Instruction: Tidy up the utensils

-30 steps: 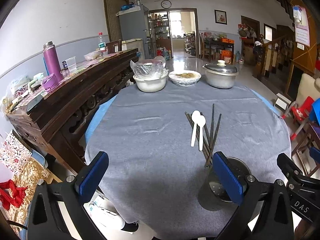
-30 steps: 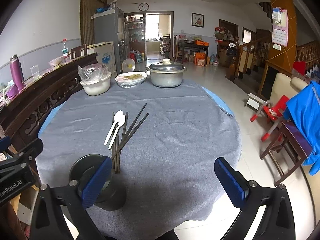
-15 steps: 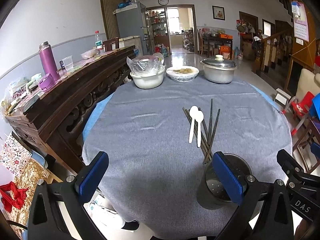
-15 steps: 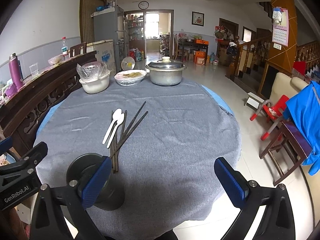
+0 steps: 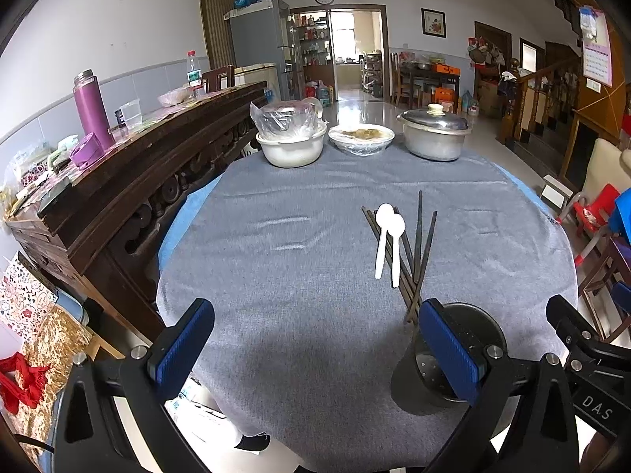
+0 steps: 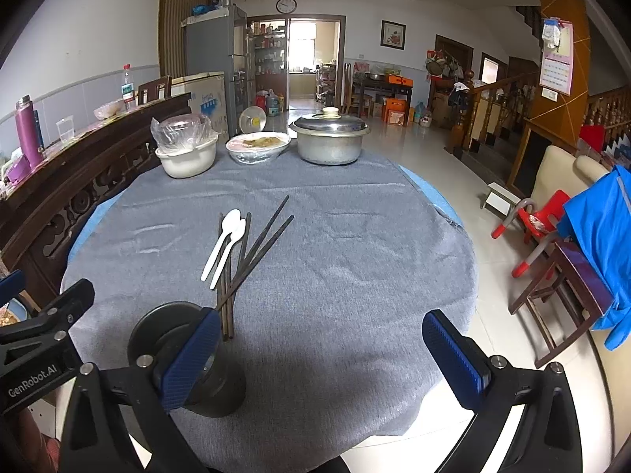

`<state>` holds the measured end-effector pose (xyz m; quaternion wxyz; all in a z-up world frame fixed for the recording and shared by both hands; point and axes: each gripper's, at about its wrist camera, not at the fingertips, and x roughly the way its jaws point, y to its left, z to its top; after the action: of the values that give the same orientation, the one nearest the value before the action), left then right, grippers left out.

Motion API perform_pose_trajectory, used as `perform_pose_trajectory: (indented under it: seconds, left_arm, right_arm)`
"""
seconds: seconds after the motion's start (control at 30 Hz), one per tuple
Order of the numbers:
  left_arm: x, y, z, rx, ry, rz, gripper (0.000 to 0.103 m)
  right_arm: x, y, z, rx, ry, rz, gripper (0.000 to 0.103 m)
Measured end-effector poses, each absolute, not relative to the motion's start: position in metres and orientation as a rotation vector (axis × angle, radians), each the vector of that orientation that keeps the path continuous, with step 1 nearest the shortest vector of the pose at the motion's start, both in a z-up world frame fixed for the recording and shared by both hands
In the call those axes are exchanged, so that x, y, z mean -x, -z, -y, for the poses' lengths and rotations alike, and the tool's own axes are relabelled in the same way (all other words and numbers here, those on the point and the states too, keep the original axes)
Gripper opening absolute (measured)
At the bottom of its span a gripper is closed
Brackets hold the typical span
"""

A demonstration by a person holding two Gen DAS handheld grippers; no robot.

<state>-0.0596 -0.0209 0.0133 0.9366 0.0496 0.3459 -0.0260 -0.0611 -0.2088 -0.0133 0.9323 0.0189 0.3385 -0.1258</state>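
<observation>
Two white plastic spoons (image 5: pixel 388 238) (image 6: pixel 224 242) lie on several dark chopsticks (image 5: pixel 418 248) (image 6: pixel 262 242) in the middle of a round table with a grey cloth (image 5: pixel 295 276) (image 6: pixel 355 276). A dark round utensil holder (image 5: pixel 469 339) (image 6: pixel 173 331) stands near the table's front edge, just in front of the chopsticks. My left gripper (image 5: pixel 315 347) is open and empty over the near edge, left of the holder. My right gripper (image 6: pixel 319 358) is open and empty, to the right of the holder.
A white bowl with plastic wrap (image 5: pixel 292 138), a covered plate of food (image 5: pixel 361 138) and a lidded metal pot (image 5: pixel 434 134) stand at the table's far edge. A dark wooden sideboard (image 5: pixel 130 165) runs along the left. Chairs (image 6: pixel 552 236) stand to the right.
Both grippers have risen slightly and tilted a little; the table appears a bit lower in both views. The utensils and holder have not moved.
</observation>
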Motion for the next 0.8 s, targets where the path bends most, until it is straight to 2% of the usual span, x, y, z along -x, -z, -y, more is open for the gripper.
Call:
perform_pose_trajectory:
  seconds: [0.53, 0.77, 0.8]
  left_arm:
    - [0.013, -0.023, -0.005, -0.026, 0.092, -0.753, 0.103]
    - [-0.037, -0.003, 0.003, -0.043, 0.138, -0.844, 0.103]
    - [-0.045, 0.002, 0.005, -0.04, 0.148, -0.861, 0.103]
  right_arm:
    - [0.041, 0.012, 0.235, -0.171, 0.13, -0.707, 0.103]
    - [-0.004, 0.017, 0.269, -0.29, 0.074, -0.721, 0.103]
    - [-0.016, 0.021, 0.274, -0.31, 0.05, -0.731, 0.099]
